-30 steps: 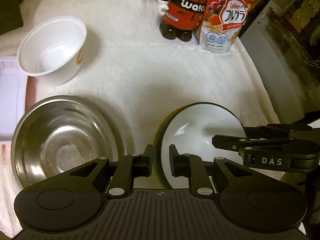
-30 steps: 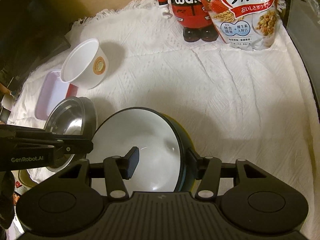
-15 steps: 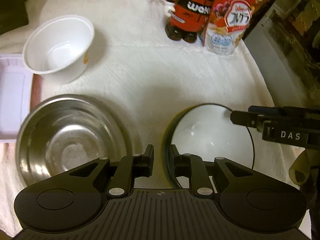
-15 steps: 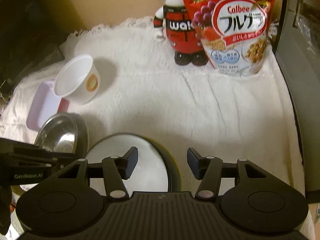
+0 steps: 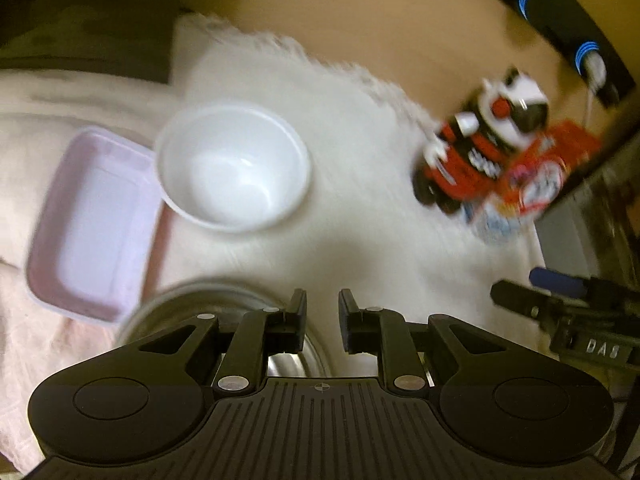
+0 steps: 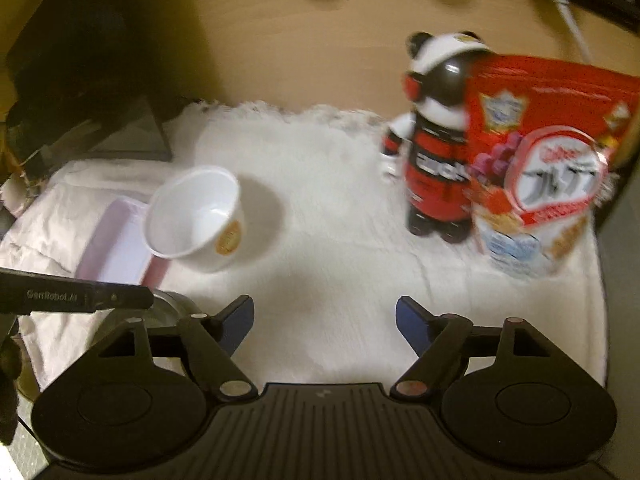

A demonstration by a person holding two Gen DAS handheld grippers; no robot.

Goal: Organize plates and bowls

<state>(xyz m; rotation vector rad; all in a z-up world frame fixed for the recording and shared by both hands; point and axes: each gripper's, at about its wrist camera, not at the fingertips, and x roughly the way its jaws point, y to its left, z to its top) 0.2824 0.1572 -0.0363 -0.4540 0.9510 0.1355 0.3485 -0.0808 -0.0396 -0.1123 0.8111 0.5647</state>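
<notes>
A white paper bowl (image 5: 232, 168) stands tilted on the white cloth, its edge propped on a pink tray (image 5: 92, 224). Part of a steel bowl (image 5: 224, 300) shows under my left gripper (image 5: 322, 320), whose jaws are nearly together with only cloth between them. In the right wrist view the paper bowl (image 6: 196, 216) is at the middle left and the steel bowl's rim (image 6: 168, 308) peeks out by my right gripper (image 6: 324, 312). Its jaws are opening wide and nothing is between them. The dark bowl with the white inside is out of both views.
A red and black bear figure (image 6: 436, 160) and a red cereal bag (image 6: 552, 168) stand at the back right of the cloth (image 6: 328, 240). A dark box (image 6: 120, 128) sits at the back left. A dark appliance borders the right edge.
My right jaws came off the dark bowl's rim and spread wide. Both grippers rose and drew back, the left swinging over the steel bowl, and the dark bowl dropped out of view.
</notes>
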